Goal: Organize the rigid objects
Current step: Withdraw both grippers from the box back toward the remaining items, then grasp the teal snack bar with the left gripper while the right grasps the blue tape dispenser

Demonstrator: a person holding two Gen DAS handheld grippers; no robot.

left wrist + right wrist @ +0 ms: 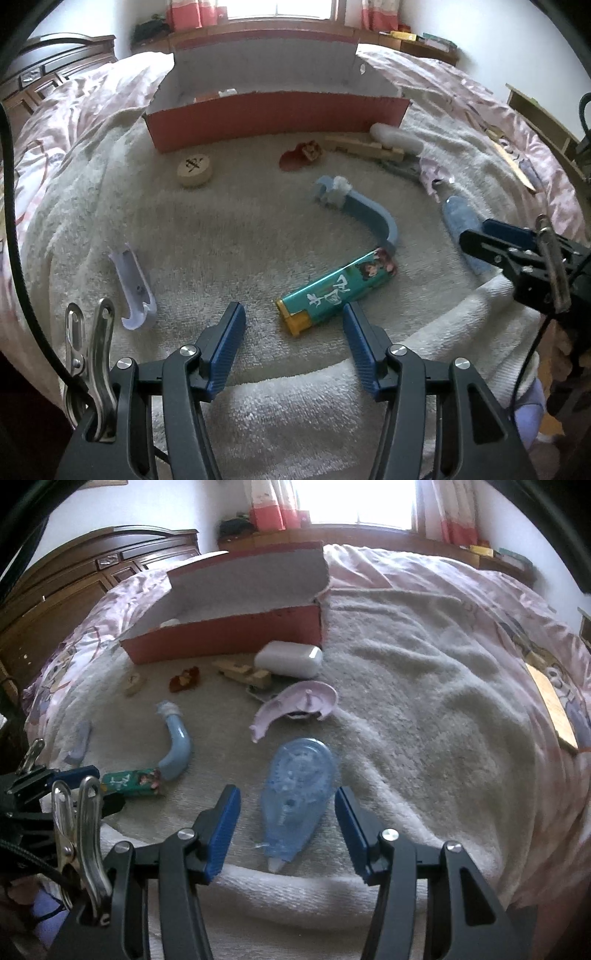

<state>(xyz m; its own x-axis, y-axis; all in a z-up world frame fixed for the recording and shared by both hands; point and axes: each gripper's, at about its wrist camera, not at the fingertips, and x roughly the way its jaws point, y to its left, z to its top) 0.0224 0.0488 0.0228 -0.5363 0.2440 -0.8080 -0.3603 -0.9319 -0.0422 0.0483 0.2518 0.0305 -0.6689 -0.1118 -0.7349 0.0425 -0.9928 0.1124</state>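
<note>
My left claw (293, 317) gapes wide, the lighter (334, 295) lying on the towel (221, 229) between its tips; my right claw (286, 805) spreads wide around the tape dispenser (295, 794); the box (273, 114) sits beyond.

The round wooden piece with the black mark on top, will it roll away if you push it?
Probably not. The round wooden piece lies flat on its broad face, so a push would likely slide it. The fuzzy towel under it should slow it too. It looks solid and stiff, so it shouldn't bend. Tipped onto its edge, though, it could roll.
</note>
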